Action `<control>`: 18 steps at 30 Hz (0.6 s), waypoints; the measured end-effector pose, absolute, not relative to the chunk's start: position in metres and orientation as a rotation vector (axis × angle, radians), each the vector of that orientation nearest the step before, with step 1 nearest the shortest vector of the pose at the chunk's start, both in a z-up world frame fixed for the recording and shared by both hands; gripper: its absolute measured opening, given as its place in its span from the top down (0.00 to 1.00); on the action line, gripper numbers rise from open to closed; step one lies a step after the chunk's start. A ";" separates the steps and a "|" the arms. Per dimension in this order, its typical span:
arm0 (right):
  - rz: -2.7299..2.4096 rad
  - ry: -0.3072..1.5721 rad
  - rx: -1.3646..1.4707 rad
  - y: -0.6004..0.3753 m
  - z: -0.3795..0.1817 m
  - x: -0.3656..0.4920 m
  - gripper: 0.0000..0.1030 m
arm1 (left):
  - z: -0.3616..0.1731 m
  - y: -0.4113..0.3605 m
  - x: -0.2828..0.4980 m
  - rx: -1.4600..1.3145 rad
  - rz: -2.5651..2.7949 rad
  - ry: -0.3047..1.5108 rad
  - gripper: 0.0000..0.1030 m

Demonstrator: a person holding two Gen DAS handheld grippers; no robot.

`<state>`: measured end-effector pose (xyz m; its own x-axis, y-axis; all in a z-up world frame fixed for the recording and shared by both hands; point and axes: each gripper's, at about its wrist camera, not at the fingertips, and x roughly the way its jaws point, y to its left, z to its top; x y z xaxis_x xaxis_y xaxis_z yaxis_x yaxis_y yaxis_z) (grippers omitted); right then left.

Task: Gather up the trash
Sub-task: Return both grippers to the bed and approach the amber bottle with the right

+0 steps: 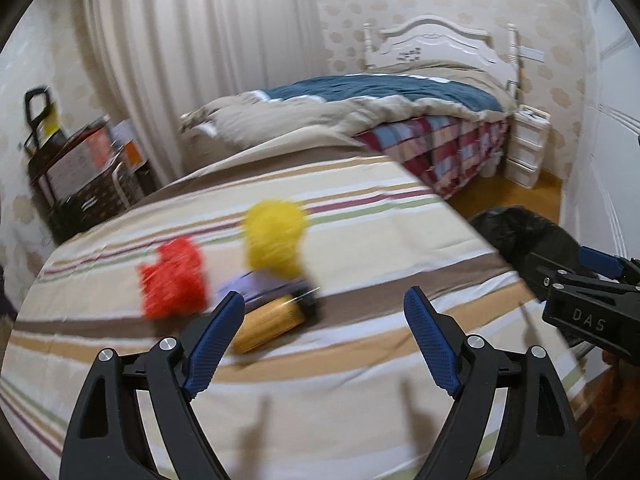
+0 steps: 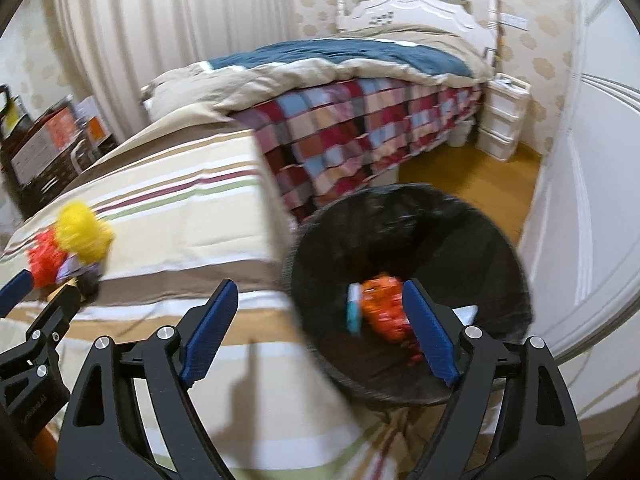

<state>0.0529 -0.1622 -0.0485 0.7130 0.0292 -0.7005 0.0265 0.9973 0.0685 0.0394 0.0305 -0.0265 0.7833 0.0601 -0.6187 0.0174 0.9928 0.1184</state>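
On the striped bedsheet [image 1: 360, 216] lie a crumpled red wrapper [image 1: 173, 280], a yellow crumpled ball [image 1: 274, 236], a purple scrap [image 1: 256, 284] and an orange-yellow can with a black end [image 1: 276, 322]. My left gripper [image 1: 324, 316] is open and empty, just in front of the can. My right gripper [image 2: 320, 304] is open and empty at the near rim of a black-lined trash bin [image 2: 460, 224]. The bin holds an orange wrapper [image 2: 384, 308] and a light blue piece [image 2: 354, 308]. The trash pile also shows in the right wrist view [image 2: 76, 240].
A second bed with a blue and beige duvet [image 1: 380, 96] and plaid skirt stands behind. White drawers [image 2: 502, 120] sit by the headboard. Dark shelves with boxes [image 1: 80, 172] stand at the left. A white door [image 2: 592, 200] is on the right.
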 end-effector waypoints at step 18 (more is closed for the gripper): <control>0.208 0.811 -0.032 -0.024 -0.050 0.048 0.20 | -0.036 0.160 0.004 0.025 0.254 0.723 0.21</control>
